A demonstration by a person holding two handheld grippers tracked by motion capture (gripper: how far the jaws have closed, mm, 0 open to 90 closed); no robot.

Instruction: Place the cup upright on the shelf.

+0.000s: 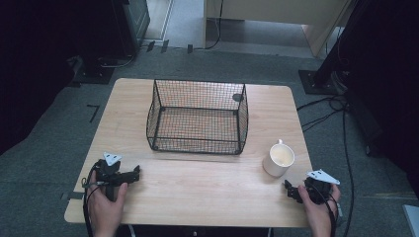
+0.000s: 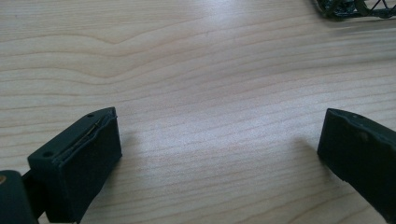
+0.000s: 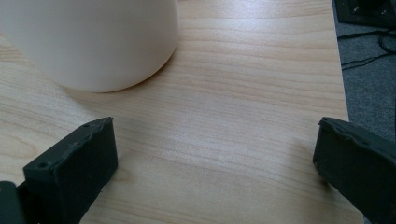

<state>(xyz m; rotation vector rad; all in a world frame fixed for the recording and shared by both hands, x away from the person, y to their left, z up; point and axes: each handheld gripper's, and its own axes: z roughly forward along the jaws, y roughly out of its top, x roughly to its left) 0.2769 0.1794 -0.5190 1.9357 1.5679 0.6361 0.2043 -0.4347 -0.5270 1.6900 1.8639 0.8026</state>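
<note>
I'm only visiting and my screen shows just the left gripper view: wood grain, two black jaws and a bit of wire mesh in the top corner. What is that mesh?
Observer: It is a corner of a black wire basket standing on the far half of the table, and nothing lies in it.
Operator: Is anything else on the table?
Observer: A white mug stands upright near the right edge, in front of the basket and apart from it.
Operator: Who is closest to the mug?
Observer: The right gripper, held near the front right corner; its jaws stand wide apart, with the mug just ahead of them and to one side, untouched.
</note>
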